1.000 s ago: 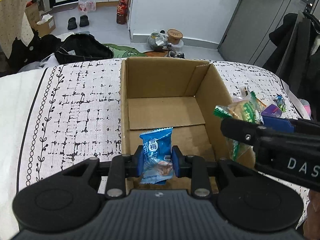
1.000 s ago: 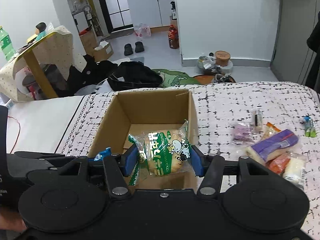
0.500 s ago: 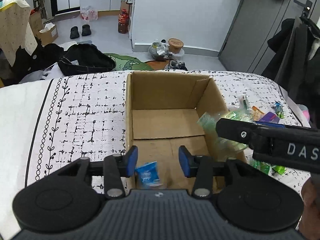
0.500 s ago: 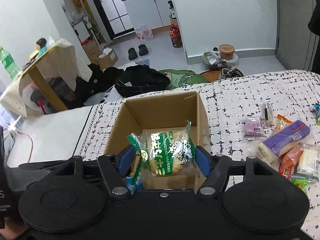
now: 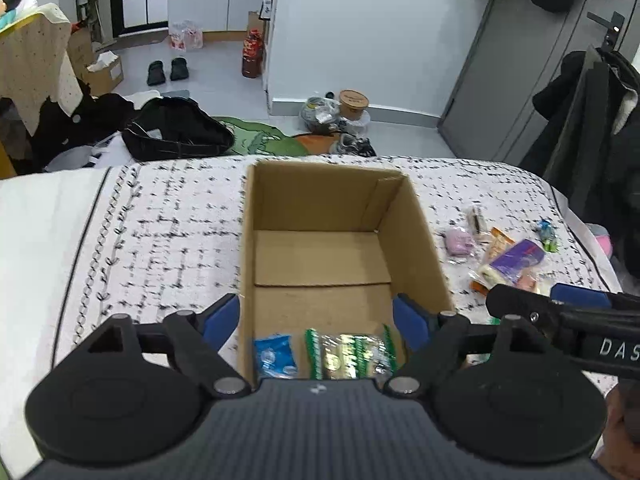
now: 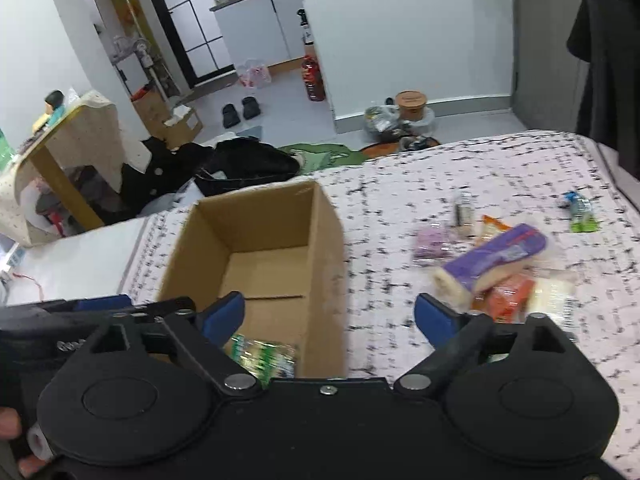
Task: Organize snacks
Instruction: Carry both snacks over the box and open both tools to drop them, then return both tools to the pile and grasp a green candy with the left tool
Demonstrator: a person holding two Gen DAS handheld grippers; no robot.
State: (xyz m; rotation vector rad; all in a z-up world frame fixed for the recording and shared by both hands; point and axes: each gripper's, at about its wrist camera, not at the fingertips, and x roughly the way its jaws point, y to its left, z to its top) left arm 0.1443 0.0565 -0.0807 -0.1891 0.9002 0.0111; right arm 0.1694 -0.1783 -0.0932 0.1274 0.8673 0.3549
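My left claw (image 5: 316,322) and right claw (image 6: 328,318) were both opening, empty. The blue packet (image 5: 275,356) and green packet (image 5: 352,354) lay side by side in the cardboard box (image 5: 416,240), the green one lengthwise across it. Loose snacks (image 6: 496,264) lay beside it on the patterned bed (image 5: 168,220).

We see the open cardboard box (image 5: 336,240) standing upright on the patterned bed, with a blue snack packet (image 5: 275,356) and a green-striped snack packet (image 5: 350,356) lying flat side by side at its near end. More wrapped snacks (image 6: 496,264) lie piled just right of it.
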